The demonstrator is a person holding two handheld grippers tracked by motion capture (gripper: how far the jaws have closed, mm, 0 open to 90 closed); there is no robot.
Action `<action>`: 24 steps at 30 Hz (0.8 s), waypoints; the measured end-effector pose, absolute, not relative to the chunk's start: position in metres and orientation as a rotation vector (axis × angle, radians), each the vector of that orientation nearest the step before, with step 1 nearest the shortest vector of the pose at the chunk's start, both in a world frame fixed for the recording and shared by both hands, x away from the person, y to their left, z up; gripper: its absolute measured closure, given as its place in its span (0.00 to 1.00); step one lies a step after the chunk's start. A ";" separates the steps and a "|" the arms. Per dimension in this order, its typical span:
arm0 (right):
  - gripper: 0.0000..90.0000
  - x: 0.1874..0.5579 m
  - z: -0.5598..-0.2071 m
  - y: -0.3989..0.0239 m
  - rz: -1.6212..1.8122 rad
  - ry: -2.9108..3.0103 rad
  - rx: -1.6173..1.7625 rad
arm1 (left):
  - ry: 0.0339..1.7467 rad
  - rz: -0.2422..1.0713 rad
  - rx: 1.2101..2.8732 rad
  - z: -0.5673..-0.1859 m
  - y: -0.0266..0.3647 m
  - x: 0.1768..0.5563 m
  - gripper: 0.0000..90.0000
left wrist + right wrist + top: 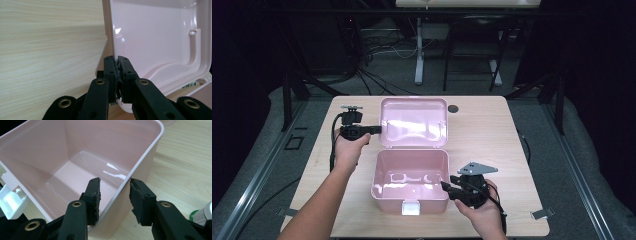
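Table (492, 125): pale wood-grain top, rounded corners, standing on grey floor (572, 165). On it: pink box (410, 192), open, near the front edge at centre; a small dark round spot (453, 108) near the back edge; green-capped bottle (202, 215) beside the box.

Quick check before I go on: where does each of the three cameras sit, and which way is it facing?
High view: above the near table edge, looking forward and down on the pink box; both forearms show.
Left gripper view: rides the left gripper, facing the open lid edge it pinches.
Right gripper view: rides the right gripper, jaws astride the box wall, not pressing.
Shared: all show the box.
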State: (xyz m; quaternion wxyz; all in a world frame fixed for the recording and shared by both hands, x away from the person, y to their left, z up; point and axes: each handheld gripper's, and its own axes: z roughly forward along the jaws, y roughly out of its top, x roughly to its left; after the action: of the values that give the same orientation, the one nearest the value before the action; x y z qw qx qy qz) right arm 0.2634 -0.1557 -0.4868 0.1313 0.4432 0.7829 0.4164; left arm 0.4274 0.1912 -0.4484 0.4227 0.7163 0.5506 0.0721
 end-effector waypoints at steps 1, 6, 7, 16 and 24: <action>0.68 0.263 -0.487 -0.156 1.209 2.272 1.290 | 1.383 0.178 1.789 -0.449 0.191 0.428 0.96; 0.68 0.263 -0.487 -0.155 1.209 2.272 1.286 | 1.398 0.162 1.782 -0.450 0.191 0.429 0.96; 0.68 0.263 -0.487 -0.155 1.207 2.273 1.288 | 1.398 0.162 1.784 -0.450 0.191 0.430 0.96; 0.67 0.262 -0.487 -0.155 1.208 2.272 1.286 | 1.409 0.143 1.776 -0.452 0.192 0.430 0.96; 0.68 0.262 -0.487 -0.155 1.206 2.271 1.291 | 1.408 0.130 1.779 -0.454 0.193 0.433 0.96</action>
State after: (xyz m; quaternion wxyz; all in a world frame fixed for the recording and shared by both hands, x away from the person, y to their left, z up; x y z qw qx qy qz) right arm 0.2622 -0.1548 -0.4868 0.1315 0.4448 0.7824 0.4155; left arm 0.4330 0.1926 -0.4538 0.4210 0.7100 0.5621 0.0519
